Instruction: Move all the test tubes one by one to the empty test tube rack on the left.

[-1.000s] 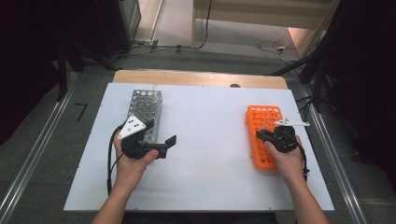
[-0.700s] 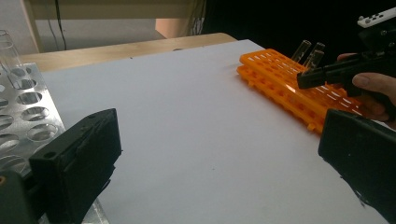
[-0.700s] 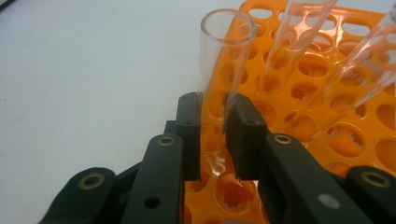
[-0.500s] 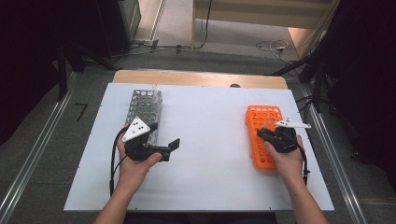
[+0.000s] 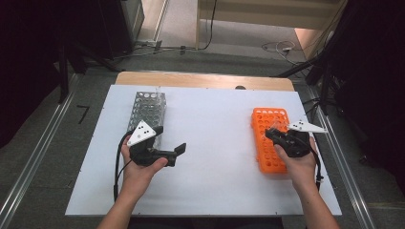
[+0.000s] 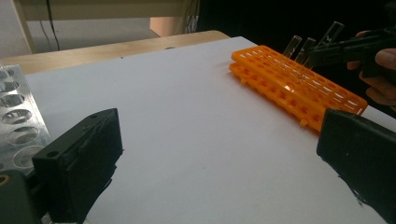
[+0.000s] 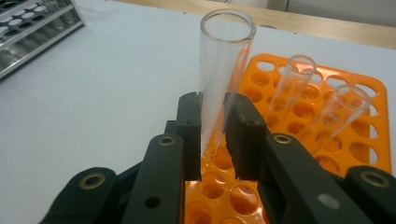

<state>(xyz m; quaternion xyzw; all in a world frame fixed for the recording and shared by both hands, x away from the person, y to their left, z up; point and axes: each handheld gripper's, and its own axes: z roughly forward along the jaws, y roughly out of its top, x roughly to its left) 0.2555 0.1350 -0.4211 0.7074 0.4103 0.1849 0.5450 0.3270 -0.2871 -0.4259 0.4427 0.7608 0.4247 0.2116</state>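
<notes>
Right now, the right claw (image 7: pixel 214 135) pinches a glass tube (image 7: pixel 219 70) over the orange rack (image 7: pixel 369 140).
Its lower end hides between the pads; the left claw (image 6: pixel 210 177) stands spread, empty.

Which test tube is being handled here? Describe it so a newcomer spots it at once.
Find the orange rack on the right side of the white table. Three clear glass tubes rise from it; the one meant is the test tube clamped between the right gripper jaws, unlike the two free-standing tubes beside it.
</notes>
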